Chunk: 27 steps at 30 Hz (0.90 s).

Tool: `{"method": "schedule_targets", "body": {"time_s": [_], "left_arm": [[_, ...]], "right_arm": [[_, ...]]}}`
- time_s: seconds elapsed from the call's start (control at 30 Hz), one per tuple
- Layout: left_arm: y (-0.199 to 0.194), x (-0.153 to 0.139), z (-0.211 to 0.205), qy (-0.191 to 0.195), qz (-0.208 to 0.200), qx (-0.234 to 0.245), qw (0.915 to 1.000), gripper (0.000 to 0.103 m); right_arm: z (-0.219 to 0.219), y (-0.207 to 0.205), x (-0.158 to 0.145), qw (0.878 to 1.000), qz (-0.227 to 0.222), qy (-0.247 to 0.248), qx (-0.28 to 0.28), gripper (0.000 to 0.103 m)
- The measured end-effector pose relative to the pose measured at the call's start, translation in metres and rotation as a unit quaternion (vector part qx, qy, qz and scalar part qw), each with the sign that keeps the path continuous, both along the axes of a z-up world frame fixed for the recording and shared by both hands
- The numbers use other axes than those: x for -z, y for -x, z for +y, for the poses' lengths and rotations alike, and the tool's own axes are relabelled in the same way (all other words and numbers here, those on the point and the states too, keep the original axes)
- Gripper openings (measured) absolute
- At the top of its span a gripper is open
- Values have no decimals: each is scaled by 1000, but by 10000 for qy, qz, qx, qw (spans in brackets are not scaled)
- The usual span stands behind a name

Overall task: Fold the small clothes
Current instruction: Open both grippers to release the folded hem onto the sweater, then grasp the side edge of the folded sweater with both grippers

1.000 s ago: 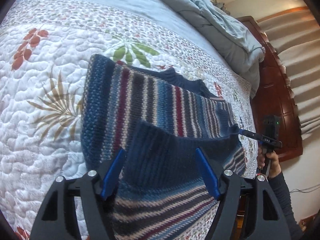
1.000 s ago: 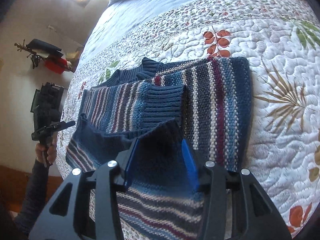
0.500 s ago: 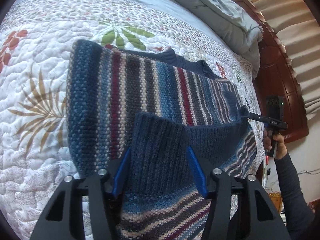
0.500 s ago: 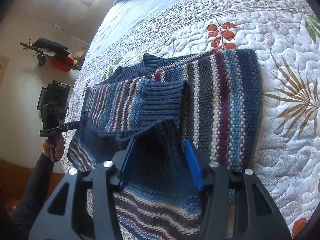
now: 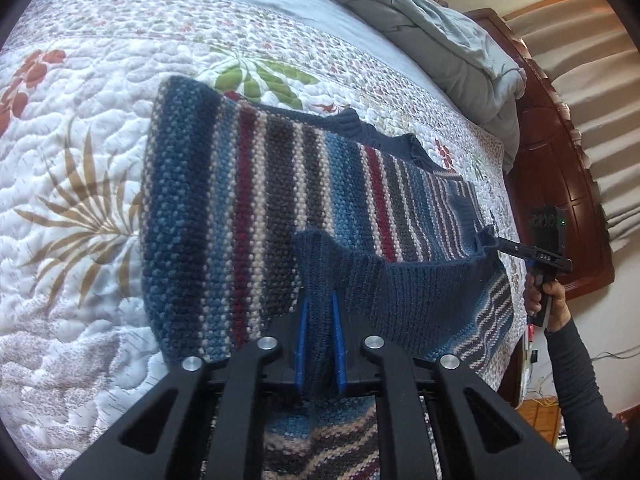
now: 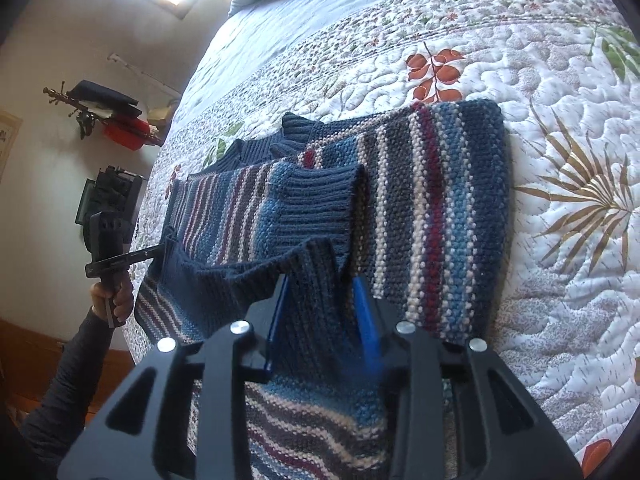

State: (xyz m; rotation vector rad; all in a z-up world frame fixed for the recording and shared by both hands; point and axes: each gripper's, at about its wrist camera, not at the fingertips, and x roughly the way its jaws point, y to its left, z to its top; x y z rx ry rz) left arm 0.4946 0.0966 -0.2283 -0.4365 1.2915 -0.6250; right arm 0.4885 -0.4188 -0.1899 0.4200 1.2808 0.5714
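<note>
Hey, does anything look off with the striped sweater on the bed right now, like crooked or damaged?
No damage shows. The striped sweater lies flat on the quilt; only its navy ribbed hem is lifted, pinched by the left gripper and right gripper, sagging between them mid-fold.

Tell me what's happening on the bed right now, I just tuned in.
A person is folding a striped knit sweater laid on a quilted bedspread. The left gripper is pinched shut on the navy ribbed hem. The right gripper has the same hem between its fingers, which look not quite closed. The hem is raised off the bed between the two, ready to be carried over the body of the sweater. One sleeve already lies folded across the body.
</note>
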Motion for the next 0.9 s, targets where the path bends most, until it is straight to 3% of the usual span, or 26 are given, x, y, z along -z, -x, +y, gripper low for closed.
{"method": "schedule_targets", "body": {"time_s": [0.07, 0.23, 0.3, 0.33, 0.37, 0.4, 0.67, 0.9], "left_arm": [[-2, 1, 2, 97, 51, -68, 9999, 38], [-7, 5, -5, 195, 129, 95, 9997, 41], [-6, 5, -8, 122, 67, 133, 9998, 28], [-6, 4, -9, 101, 27, 151, 9998, 11], [-5, 2, -9, 74, -45, 149, 9999, 10], [-3, -1, -9, 79, -115, 131, 9998, 10], [10, -26, -7, 113, -606, -47, 9981, 8], [24, -76, 1, 427, -1112, -173, 9927, 8]], "right_arm": [[1, 1, -2, 10000, 6, -48, -47, 33], [5, 4, -2, 9998, -4, -93, -162, 33], [6, 3, -1, 9998, 5, -78, -196, 33], [7, 3, 0, 9998, -4, -67, -205, 29], [7, 3, 0, 9998, -21, -54, -199, 22], [7, 3, -2, 9998, -66, 24, -208, 9], [3, 15, -21, 9994, -339, 49, -102, 9], [1, 31, -73, 9966, -824, 7, -45, 8]]}}
